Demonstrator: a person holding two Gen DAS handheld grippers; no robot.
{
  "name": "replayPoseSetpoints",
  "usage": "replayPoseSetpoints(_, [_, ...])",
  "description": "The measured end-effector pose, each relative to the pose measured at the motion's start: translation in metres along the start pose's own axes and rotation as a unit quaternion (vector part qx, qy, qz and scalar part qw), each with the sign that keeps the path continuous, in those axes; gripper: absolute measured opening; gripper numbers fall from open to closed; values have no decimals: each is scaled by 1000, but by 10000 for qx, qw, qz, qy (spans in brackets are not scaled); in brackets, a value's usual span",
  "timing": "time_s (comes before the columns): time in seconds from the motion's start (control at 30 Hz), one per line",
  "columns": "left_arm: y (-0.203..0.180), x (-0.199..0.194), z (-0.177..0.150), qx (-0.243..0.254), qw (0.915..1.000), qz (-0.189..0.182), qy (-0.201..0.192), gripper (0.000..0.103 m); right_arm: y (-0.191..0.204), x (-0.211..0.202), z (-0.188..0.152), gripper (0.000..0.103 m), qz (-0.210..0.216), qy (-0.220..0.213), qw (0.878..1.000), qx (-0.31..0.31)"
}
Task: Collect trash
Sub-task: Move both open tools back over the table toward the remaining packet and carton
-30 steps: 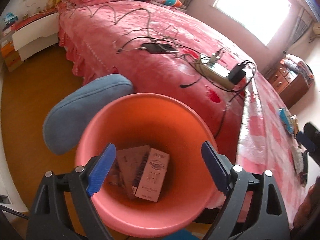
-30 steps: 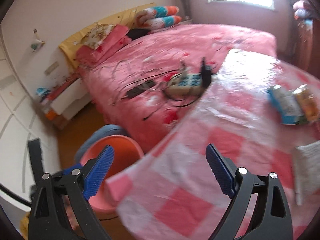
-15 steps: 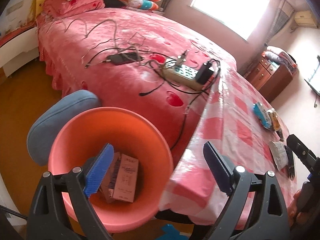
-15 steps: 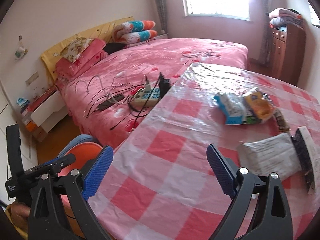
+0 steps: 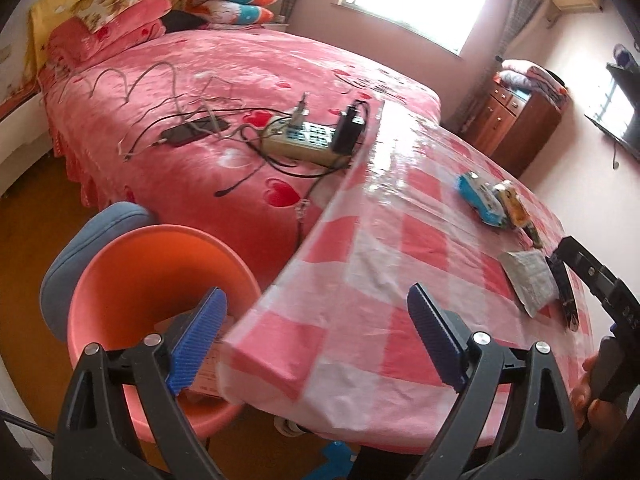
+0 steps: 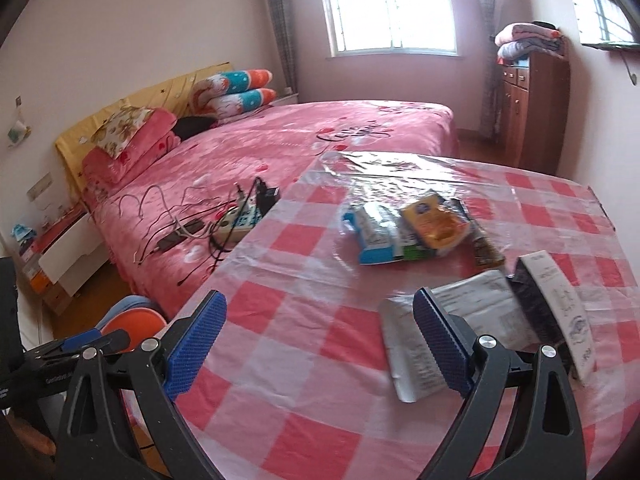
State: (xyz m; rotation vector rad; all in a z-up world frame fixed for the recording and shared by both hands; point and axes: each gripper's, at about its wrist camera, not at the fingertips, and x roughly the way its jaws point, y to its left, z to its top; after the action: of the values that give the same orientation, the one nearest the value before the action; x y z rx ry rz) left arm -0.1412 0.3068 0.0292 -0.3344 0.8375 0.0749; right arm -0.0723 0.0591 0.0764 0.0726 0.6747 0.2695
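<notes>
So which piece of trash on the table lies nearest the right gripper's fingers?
The silver-grey foil packet, flat beside the right fingers; the blue and yellow packets lie farther up the checked table.

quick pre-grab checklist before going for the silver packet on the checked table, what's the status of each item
1. Right claw open and empty: ok, nothing between its blue pads.
2. Left claw open and empty: ok. Its jaws have just been opening a little further, with nothing between them.
3. Silver packet in view and free to approach: ok, it lies flat on the checked tablecloth, just ahead of the right claw.
4. Packet free of neighbours: not ok, a dark-and-white box lies against its right side.
5. Orange bin ready to receive: ok, it stands open beside the table, below its edge.
6. Room left in the bin: cannot tell, most of its inside is hidden.
</notes>
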Motion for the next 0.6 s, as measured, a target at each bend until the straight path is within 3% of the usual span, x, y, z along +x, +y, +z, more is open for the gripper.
replayPoseSetpoints(0.6, [-94, 11, -10, 868, 9960, -159, 169, 92, -81, -13, -8, 93, -495, -162, 9973, 524])
